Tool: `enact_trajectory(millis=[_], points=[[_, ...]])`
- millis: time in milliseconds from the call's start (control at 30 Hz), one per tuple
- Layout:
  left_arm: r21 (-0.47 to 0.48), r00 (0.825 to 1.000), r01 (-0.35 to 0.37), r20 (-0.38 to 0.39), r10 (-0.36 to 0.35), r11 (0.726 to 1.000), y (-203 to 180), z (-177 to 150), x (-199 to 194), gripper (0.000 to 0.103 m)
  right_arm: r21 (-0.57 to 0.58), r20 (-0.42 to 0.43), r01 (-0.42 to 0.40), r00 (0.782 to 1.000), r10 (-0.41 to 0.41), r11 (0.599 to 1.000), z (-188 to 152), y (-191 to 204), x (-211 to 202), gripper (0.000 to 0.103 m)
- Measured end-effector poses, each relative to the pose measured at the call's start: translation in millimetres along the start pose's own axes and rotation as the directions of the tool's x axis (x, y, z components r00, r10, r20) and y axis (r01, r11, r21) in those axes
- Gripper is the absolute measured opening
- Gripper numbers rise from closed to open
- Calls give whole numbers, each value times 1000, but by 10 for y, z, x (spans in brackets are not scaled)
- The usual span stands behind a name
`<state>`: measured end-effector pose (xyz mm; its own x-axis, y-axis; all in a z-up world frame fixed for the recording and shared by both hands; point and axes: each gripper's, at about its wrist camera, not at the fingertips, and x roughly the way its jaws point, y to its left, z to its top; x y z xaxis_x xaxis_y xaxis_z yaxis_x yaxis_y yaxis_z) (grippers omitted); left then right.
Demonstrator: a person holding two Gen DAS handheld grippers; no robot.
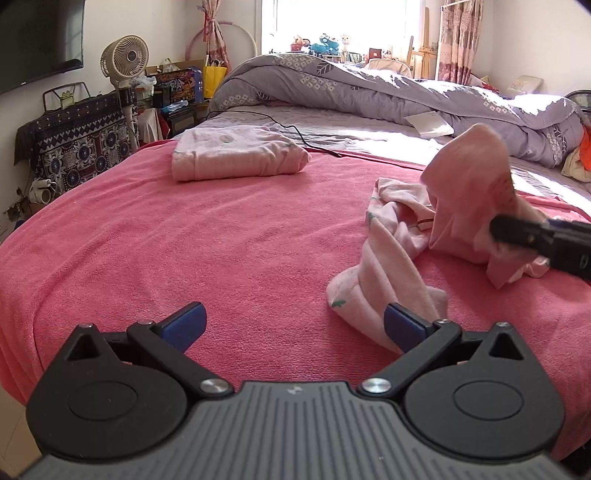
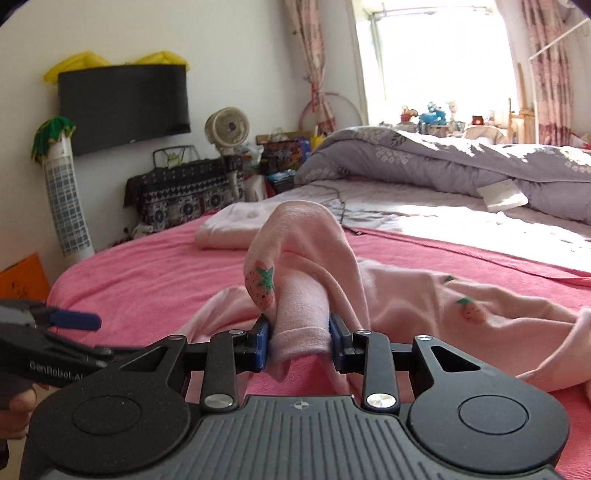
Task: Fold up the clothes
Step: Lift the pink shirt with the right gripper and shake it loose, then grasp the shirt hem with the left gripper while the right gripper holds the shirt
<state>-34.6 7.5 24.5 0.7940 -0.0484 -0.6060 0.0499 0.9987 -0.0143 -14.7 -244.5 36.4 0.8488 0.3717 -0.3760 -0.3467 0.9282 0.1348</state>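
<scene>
Both grippers differ: right gripper (image 2: 299,341) fingers pinch the pink garment (image 2: 306,295), left gripper (image 1: 293,325) fingers spread empty.

Two fisheye cameras ride low over a bed, each just behind its own gripper. The left one looks slightly downward across the pink blanket (image 1: 184,236) toward the far window (image 1: 343,22). The right one sits very close to a pink garment (image 2: 306,266), facing the same window. Both views share the blanket, the grey duvet (image 1: 369,88), the fan (image 1: 125,55) and the wall television (image 2: 122,107).
</scene>
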Motion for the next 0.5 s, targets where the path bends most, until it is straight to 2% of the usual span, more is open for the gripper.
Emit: enact_trajectory(millis=[133,233,333,433,467,500], points=[[33,1000,10,-11,-9,999,-153,7,72,103,133,72,69,994,-79,989,102,-469,-260,33],[57,1000,10,-16,-10,998,-241,20,111,103,199,128,167,973,-195,966,88,-786,-477,33],[77,1000,11,-13,-10,997,-317,32,143,103,283,160,303,920,-357,910,69,-1123,-726,33],[83,1000,15,2,-15,996,-365,35,153,103,322,172,464,829,-533,825,4,-1389,-946,33],[80,1000,14,12,-15,997,-371,39,169,103,314,159,499,811,-563,808,-32,-1454,-985,33],[76,1000,11,19,-13,997,-376,43,188,103,308,144,507,811,-567,805,-75,-1512,-1018,33]])
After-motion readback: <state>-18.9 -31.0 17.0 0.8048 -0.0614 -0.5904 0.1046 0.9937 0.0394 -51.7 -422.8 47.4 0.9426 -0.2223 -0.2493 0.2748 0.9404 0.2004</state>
